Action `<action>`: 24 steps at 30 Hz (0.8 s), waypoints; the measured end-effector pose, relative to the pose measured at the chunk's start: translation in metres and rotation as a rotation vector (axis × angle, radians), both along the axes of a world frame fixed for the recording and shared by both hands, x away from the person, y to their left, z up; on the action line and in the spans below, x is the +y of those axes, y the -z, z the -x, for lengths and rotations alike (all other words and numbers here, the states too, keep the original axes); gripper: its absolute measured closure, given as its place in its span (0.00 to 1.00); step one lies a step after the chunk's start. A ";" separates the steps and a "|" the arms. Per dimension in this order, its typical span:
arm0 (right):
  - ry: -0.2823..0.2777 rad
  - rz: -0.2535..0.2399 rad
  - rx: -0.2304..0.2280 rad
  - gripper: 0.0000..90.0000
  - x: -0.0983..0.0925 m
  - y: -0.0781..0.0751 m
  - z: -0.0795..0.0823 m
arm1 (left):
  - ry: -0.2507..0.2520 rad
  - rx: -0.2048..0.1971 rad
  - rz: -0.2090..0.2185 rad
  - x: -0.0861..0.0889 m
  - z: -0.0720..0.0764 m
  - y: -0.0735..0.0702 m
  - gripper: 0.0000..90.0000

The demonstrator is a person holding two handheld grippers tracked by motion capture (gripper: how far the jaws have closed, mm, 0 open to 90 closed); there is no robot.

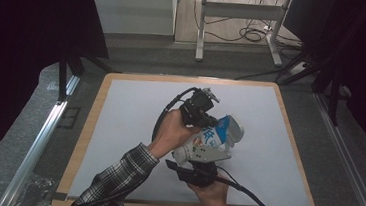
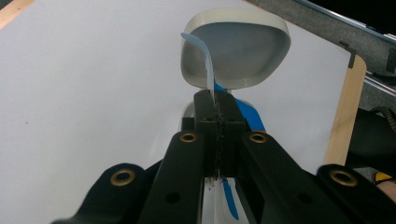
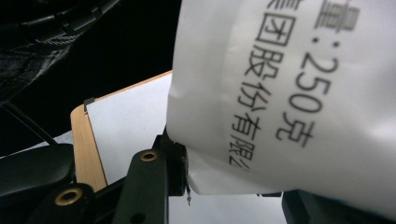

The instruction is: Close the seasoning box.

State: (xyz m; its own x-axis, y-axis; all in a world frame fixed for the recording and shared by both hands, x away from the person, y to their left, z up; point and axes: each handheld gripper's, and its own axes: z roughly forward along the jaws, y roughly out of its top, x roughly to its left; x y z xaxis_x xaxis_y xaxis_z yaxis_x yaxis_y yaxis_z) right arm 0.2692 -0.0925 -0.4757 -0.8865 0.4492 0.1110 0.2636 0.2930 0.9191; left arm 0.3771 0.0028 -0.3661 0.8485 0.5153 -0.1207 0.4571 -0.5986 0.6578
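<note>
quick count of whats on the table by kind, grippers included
grippers: 2, the left gripper shut on the lid film, the right gripper clamped on the tub
white tub with blue print: 1
peel-off lid film: 1
white table mat: 1
total: 5

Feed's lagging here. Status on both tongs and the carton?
Left tongs shut on the pale blue strip at the carton's rim. Right tongs clamped on the carton's body, held tilted above the table. Nothing in the way.
</note>
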 end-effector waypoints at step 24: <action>0.001 -0.004 -0.003 0.70 -0.001 -0.001 0.000 | 0.003 -0.004 -0.003 -0.002 0.001 -0.001 1.00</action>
